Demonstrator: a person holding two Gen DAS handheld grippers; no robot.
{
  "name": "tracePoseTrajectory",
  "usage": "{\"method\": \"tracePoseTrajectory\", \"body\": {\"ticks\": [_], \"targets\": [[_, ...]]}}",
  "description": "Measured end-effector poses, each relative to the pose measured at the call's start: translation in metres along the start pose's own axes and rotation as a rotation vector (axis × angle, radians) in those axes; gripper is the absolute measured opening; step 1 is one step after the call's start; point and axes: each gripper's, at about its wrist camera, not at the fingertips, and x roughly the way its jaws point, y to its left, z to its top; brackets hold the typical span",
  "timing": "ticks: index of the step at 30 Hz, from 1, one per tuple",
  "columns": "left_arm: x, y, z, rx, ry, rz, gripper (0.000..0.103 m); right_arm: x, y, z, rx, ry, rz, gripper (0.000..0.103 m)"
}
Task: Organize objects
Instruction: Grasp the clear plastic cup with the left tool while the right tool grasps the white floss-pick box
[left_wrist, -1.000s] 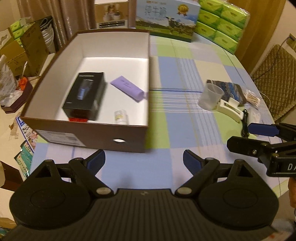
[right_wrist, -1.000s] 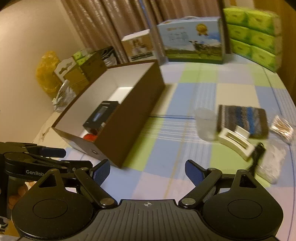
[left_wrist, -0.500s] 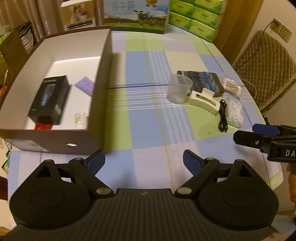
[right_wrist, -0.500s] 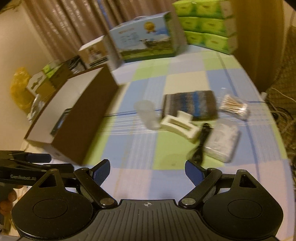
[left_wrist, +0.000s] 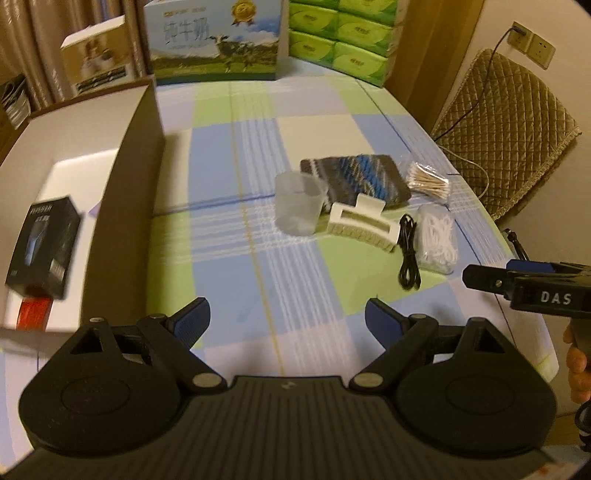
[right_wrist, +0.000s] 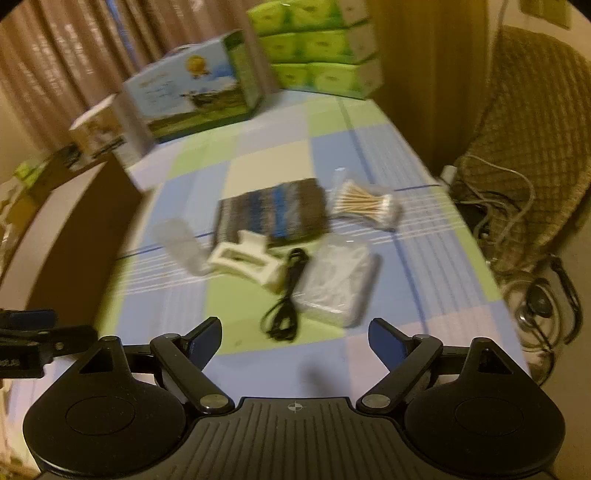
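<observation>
Left tool (left_wrist: 287, 319) and right tool (right_wrist: 295, 336): jaws wide, holding nothing.

On the table (left_wrist: 229, 155), the open box (left_wrist: 140, 206) stands left, a small carton (left_wrist: 42, 247) inside it. To its right lie the cup (left_wrist: 297, 206), hair clip (left_wrist: 364, 223), cable (left_wrist: 408, 258) and bag (left_wrist: 439, 240); the cloth (left_wrist: 354, 177) and cotton swabs (left_wrist: 428, 181) lie behind them.

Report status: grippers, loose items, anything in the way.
Left gripper open, empty; right gripper open, empty, jaws just closing slightly. Cup, clip, cable still outside box. Nothing blocking.
</observation>
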Motion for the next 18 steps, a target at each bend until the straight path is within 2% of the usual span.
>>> {"method": "tracePoseTrajectory", "body": {"ticks": [12, 18], "targets": [[0.046, -0.014, 0.028, 0.057, -0.015, 0.014, 0.088, 0.045, -0.014, 0.018, 0.038, 0.004, -0.090, 0.066], [0.069, -0.013, 0.034, 0.065, -0.003, 0.034, 0.087, 0.073, -0.017, 0.025, 0.084, 0.043, -0.115, 0.064]]}}
